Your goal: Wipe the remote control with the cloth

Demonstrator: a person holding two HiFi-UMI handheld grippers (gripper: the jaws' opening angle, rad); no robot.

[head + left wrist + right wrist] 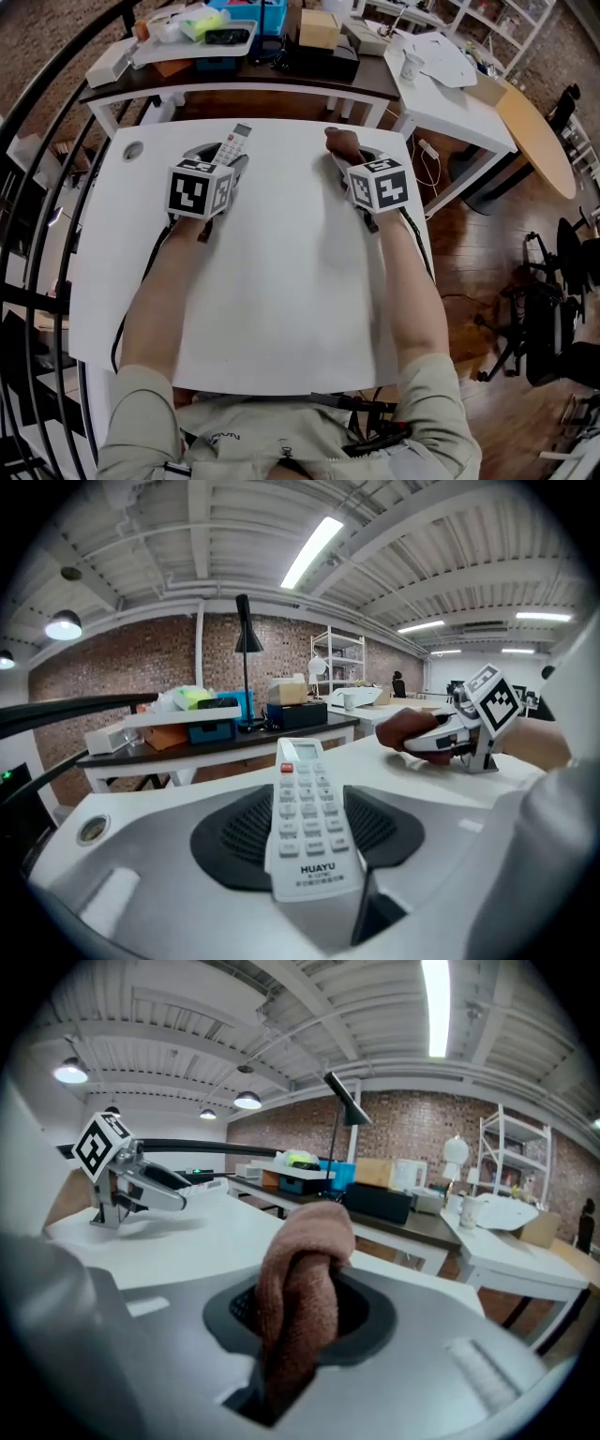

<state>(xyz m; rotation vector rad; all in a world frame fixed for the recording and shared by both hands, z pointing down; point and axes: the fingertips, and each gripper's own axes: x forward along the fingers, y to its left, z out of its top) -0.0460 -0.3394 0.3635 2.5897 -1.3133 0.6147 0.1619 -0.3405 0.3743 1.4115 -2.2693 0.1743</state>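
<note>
- Both bare forearms reached forward over the white bench (281,309), the left forearm (155,291) and the right forearm (412,281) running nearly side by side and well apart
- Each hand carried its claw near the far half of the bench, pointing away from the person and tipped a little downward
- The left claw (225,161) was partly closed, its jaws holding the near end of the remote control (305,813) between them
- The remote control lay lengthwise along the line of the left claw, with its button face up, the printed end nearest the claw and the small display end farthest out
- In the head view its long axis slanted away from the person and slightly to the right, its far end near the bench's far edge
- Whether the remote control touched the bench could not be told
- The right claw (345,155) was closed most of the way, its jaws pinching a bunched brown cloth (300,1307)
- The cloth stood up out of the jaws in a folded lump, its rounded top above them
- In the head view the cloth sat at the right claw's tip, close to the bench's far edge and well apart from the remote control
</note>
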